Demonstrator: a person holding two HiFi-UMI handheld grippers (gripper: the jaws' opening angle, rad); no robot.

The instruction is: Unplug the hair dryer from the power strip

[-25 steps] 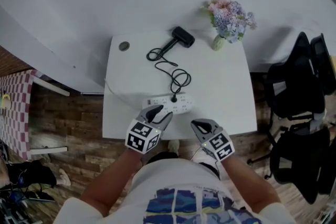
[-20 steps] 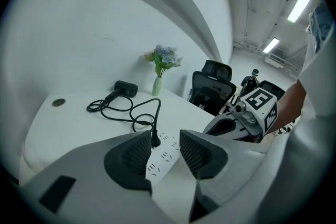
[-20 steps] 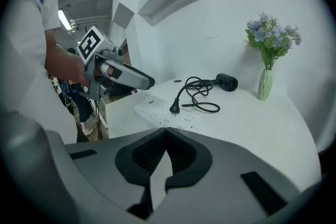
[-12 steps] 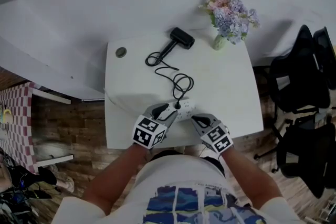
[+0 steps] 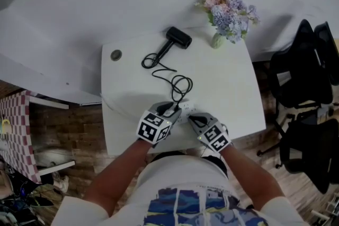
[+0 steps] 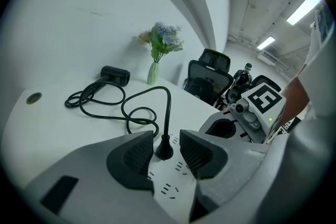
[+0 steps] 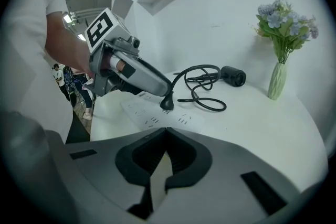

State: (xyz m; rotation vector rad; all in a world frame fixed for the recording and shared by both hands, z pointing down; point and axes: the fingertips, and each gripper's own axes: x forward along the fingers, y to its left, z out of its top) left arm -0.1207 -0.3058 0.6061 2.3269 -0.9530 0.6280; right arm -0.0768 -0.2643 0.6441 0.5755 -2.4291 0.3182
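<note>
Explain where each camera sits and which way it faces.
Head view: on the head, steeply down at the white square table; forearms, left tool, right tool show.
Left gripper view: on the left tool, along its jaws toward the black plug.
Right gripper view: on the right tool, over its jaws toward the white power strip.
Shared: both gripper views show the plug.

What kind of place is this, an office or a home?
Probably an office or lab workspace: black office chairs beside a plain white table, and strip lights on a bare ceiling.
</note>
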